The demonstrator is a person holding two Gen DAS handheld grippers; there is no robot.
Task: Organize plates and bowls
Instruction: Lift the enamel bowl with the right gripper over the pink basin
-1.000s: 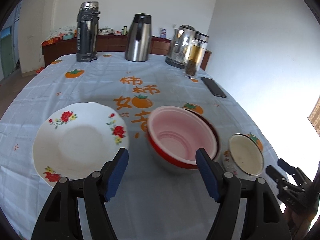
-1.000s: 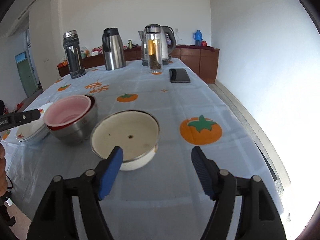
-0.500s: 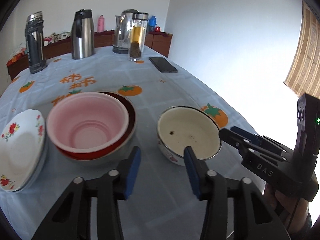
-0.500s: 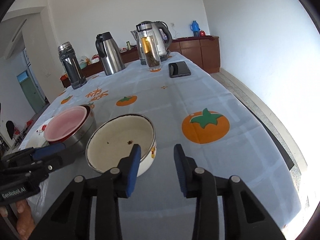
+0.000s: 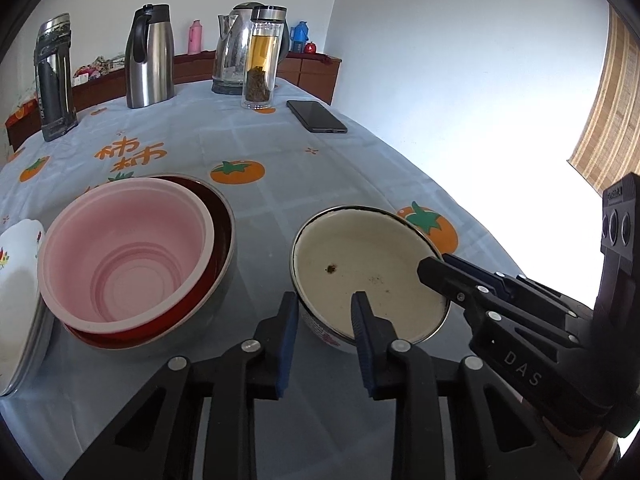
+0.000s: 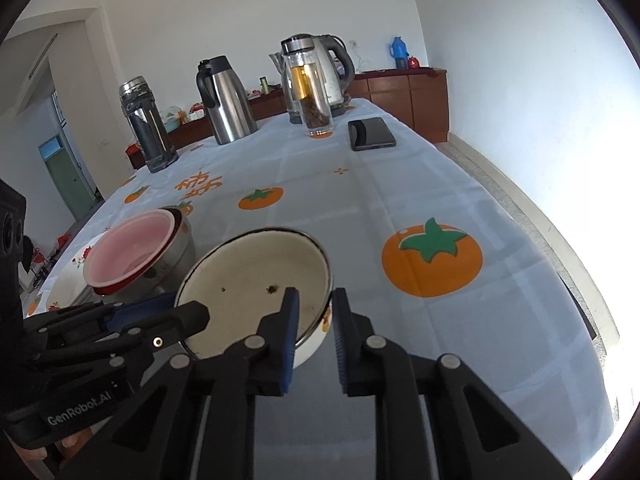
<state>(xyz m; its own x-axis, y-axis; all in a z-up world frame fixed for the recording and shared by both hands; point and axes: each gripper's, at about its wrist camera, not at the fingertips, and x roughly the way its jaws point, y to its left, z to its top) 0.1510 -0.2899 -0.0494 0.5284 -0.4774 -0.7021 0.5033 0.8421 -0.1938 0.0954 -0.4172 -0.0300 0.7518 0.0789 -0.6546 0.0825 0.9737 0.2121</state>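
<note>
A white enamel bowl (image 5: 368, 272) (image 6: 248, 280) with dark specks inside stands on the tablecloth near the front edge. My left gripper (image 5: 324, 312) (image 6: 188, 308) straddles its near-left rim with one pad inside and one outside. Its jaws are closing and the wall fills the gap. My right gripper (image 6: 314, 308) (image 5: 436, 264) straddles the right rim in the same way, also closing. Left of this bowl a pink bowl (image 5: 120, 248) (image 6: 128, 252) sits nested in a red-lined steel bowl (image 5: 222, 224). Beside those lies a floral plate (image 5: 16, 280) (image 6: 78, 256).
At the table's far end stand a dark flask (image 5: 54, 80), a steel jug (image 5: 148, 56), a kettle (image 5: 232, 52) and a tea bottle (image 5: 262, 60). A phone (image 5: 316, 116) lies near the right edge, where the cloth (image 6: 520, 320) drops off.
Both grippers' jaws have narrowed from wide apart onto the enamel bowl's rim. My left gripper has swung right, from in front of the plate and pink bowl to the enamel bowl.
</note>
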